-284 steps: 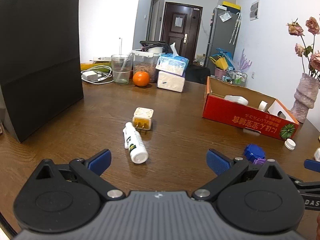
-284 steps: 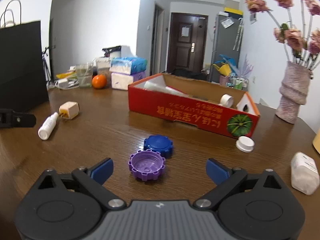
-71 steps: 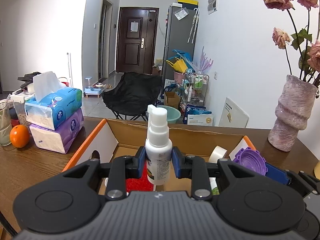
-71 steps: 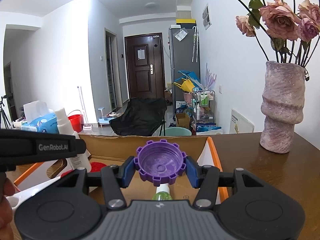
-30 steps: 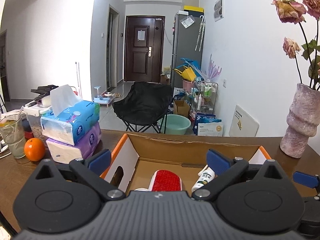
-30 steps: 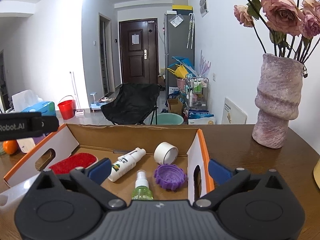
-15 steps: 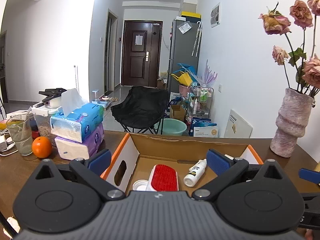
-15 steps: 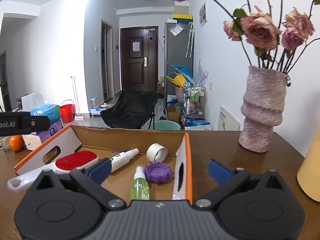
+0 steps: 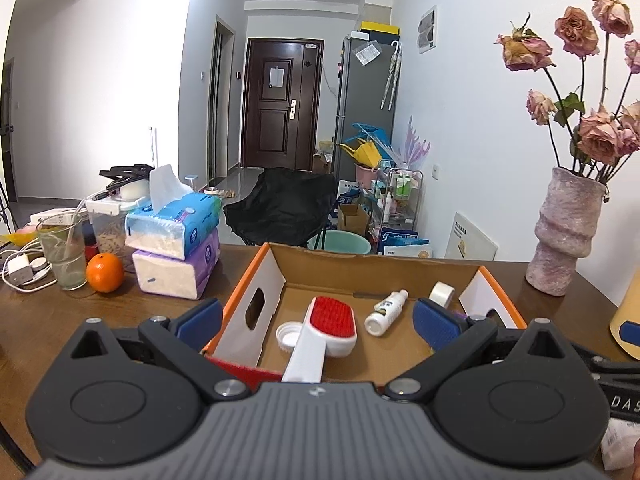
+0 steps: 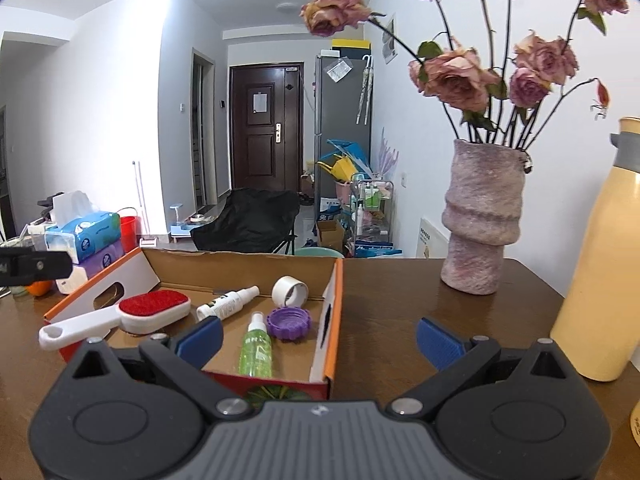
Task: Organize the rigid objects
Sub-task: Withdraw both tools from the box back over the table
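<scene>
An open cardboard box with orange-edged flaps sits on the brown table. Inside lie a white brush with a red pad, a white spray bottle, a tape roll, a white cap, a green spray bottle and a purple lid. My left gripper hangs open over the box's near side. My right gripper is open by the box's right wall. Both hold nothing.
Stacked tissue packs, an orange, a glass and chargers stand at the left. A pink vase of dried roses and a yellow flask stand right of the box. Bare table lies between box and vase.
Both grippers let go of the white spray bottle and the purple lid into the box, then drew back and to the right. Now more of the vase and the flask show.
</scene>
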`<state>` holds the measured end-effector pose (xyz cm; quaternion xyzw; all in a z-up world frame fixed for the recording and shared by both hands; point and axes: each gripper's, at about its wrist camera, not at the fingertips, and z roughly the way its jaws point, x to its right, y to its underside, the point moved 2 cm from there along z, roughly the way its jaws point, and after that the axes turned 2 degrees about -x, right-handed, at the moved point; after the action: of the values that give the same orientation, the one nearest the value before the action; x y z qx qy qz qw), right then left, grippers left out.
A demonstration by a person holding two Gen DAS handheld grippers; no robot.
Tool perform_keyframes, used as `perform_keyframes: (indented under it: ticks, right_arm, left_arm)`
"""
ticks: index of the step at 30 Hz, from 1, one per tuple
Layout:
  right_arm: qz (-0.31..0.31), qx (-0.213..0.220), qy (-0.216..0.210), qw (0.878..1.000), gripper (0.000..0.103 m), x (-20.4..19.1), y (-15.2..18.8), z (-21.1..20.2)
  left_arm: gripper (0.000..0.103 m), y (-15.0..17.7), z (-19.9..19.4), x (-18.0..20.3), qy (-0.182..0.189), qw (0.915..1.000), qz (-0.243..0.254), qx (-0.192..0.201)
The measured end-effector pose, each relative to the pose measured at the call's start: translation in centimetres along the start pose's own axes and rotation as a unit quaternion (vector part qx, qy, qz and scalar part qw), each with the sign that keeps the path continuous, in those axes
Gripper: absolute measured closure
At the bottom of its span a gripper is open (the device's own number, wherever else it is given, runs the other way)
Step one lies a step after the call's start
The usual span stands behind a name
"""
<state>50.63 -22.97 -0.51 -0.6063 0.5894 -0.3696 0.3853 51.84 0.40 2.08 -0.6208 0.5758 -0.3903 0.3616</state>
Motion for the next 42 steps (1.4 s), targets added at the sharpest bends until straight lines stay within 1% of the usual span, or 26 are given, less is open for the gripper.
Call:
perform_keyframes:
  ticks: [10, 18, 25, 35, 42]
  right_arm:
    - [-0.015, 0.004, 0.006, 1.0, 0.0, 0.7, 1.4, -3.8]
    - [-0.021, -0.003, 0.014, 1.0, 0.0, 1.4, 3.2, -6.3]
    - [-0.023, -0.009, 0.029, 0.999, 0.0, 2.7, 4.8, -8.6]
    - [-0.017, -0.017, 0.051, 0.998, 0.0, 5.1, 7.1, -11.9]
    - [-0.019, -0.029, 0.061, 0.998, 0.0, 6.2, 8.8, -13.3]
  left_arm:
    - [0.0, 1.2, -3.6, 0.5, 0.006, 0.9999, 0.009, -0.001]
    - [0.0, 2.8, -6.1, 1.1, 0.014, 0.9997, 0.019, -0.01]
    - [0.0, 4.3, -8.2, 0.9, 0.011, 0.9995, 0.021, -0.02]
    - [0.0, 6.4, -10.4, 0.4, 0.003, 0.999, 0.018, -0.04]
    - [0.0, 8.2, -11.2, 0.8, 0.008, 0.9981, 0.022, -0.056]
